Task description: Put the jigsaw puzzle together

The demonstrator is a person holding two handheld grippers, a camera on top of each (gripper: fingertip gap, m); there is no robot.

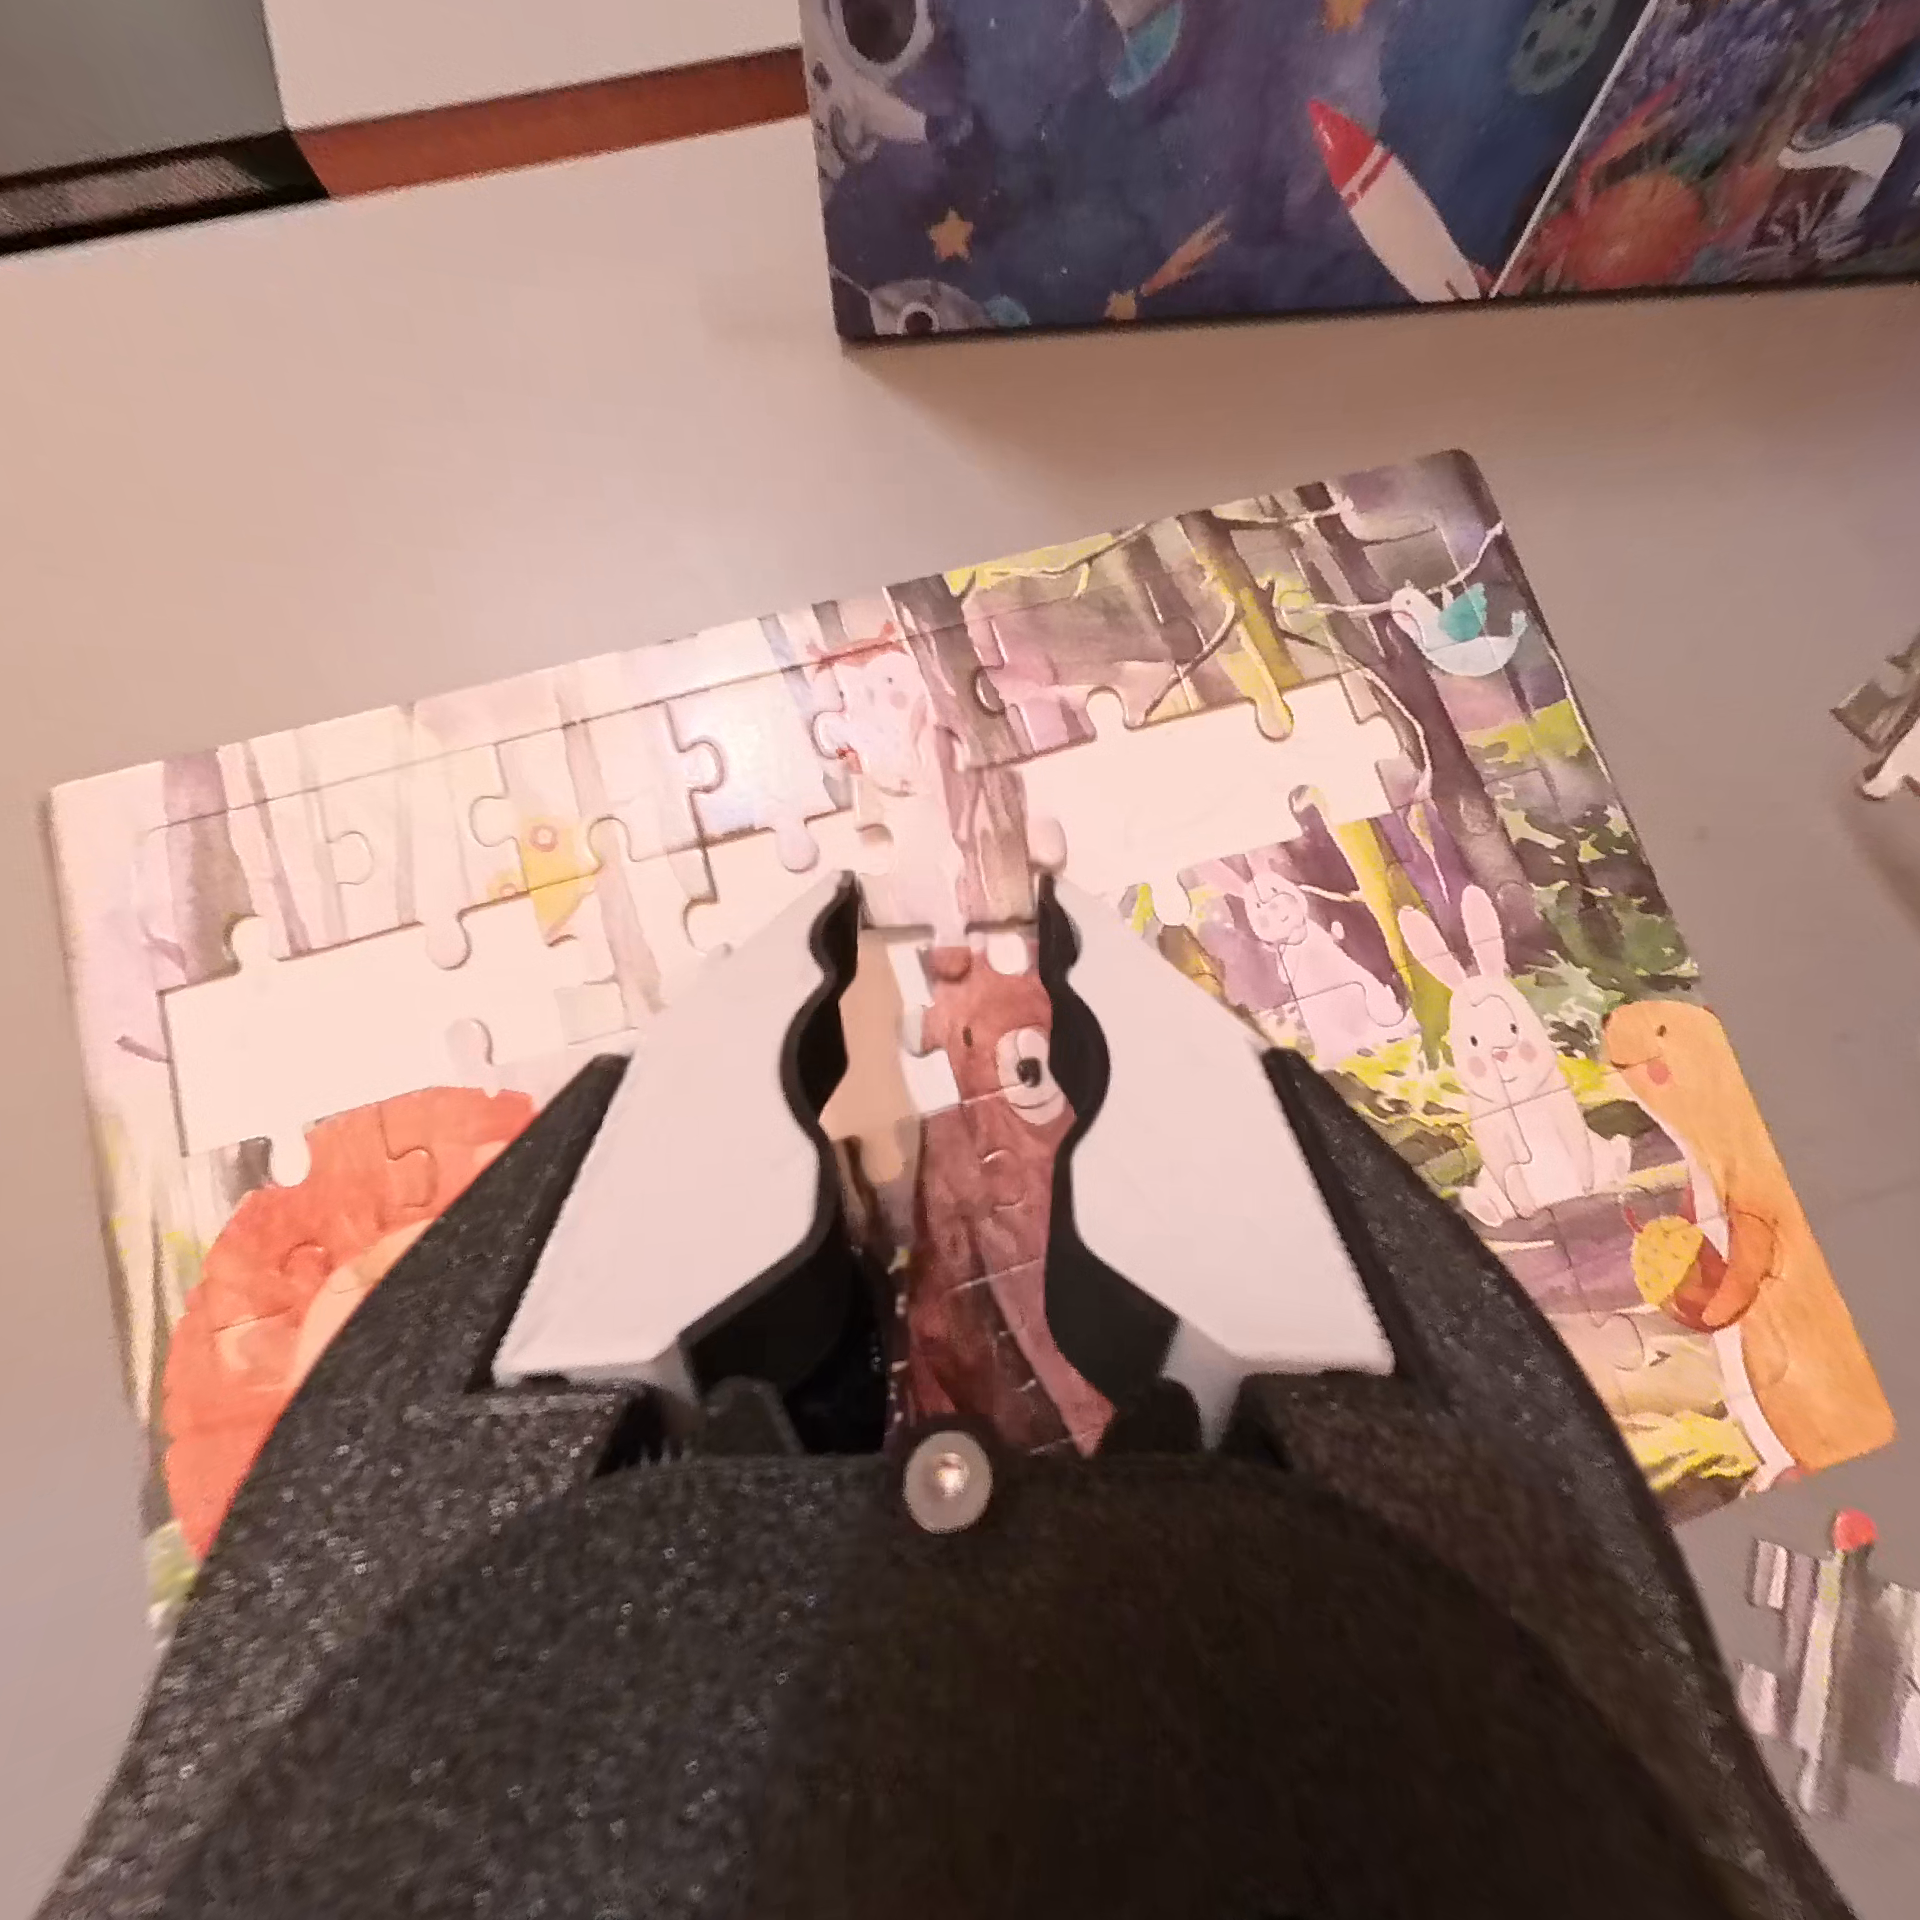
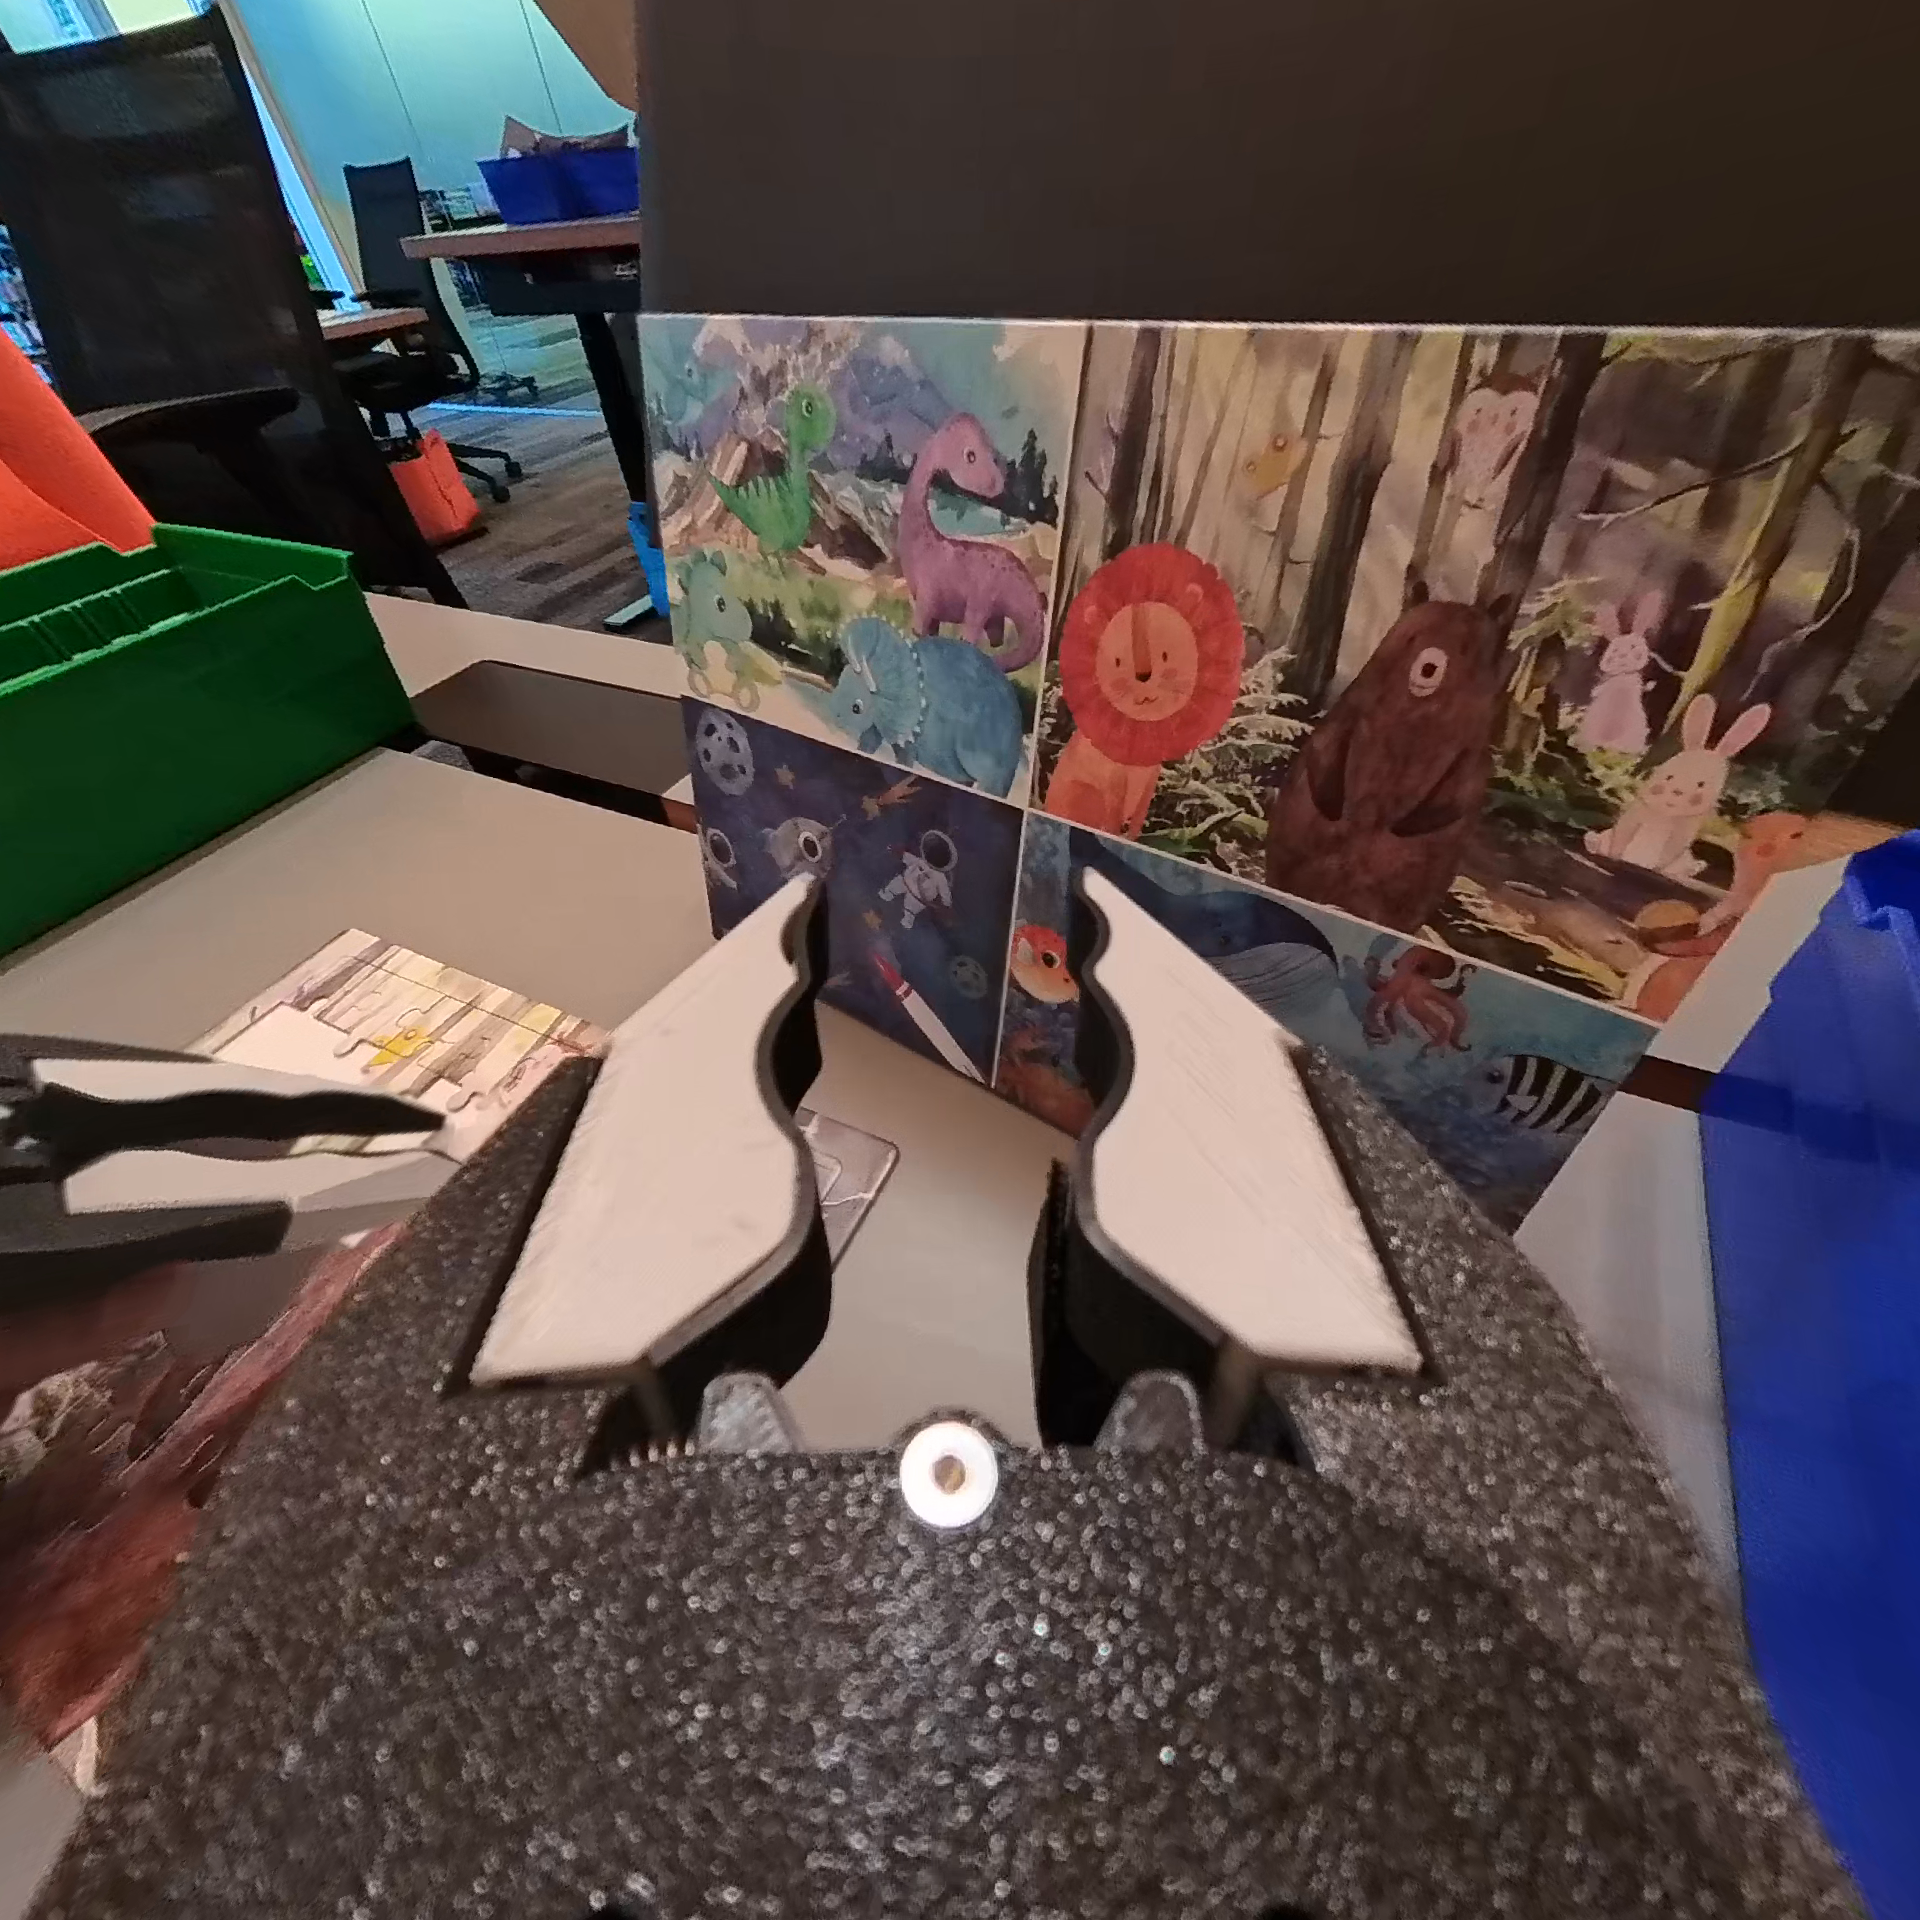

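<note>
The forest jigsaw puzzle (image 1: 1507, 935) lies flat on the beige table, mostly assembled, with a lion, a bear and rabbits. It has white gaps at upper right (image 1: 1195, 779), at left (image 1: 343, 1039) and beside the bear (image 1: 894, 1049). My left gripper (image 1: 951, 904) is open just above the puzzle's middle, with its tips either side of the tree trunk over the bear. Two loose pieces lie right of the puzzle (image 1: 1886, 748) (image 1: 1829, 1652). My right gripper (image 2: 951, 883) is open and empty, raised above the table and facing the puzzle box (image 2: 1351, 623). The left gripper (image 2: 436, 1138) shows at the left of the right wrist view over the puzzle (image 2: 416, 1013).
The picture-covered puzzle box (image 1: 1299, 156) stands upright behind the puzzle. A green crate (image 2: 156, 675) sits at far left and a blue bin (image 2: 1818, 1299) close on the right. A dark panel (image 2: 1247, 145) rises behind the box. A small clear plastic item (image 2: 852, 1153) lies on the table. The tips of one gripper are about 25 cm away from the tips of the other. From the left gripper's tips to the puzzle (image 2: 416, 1013) is close to 7 cm. The left camera catches it too, in the left wrist view (image 1: 490, 807).
</note>
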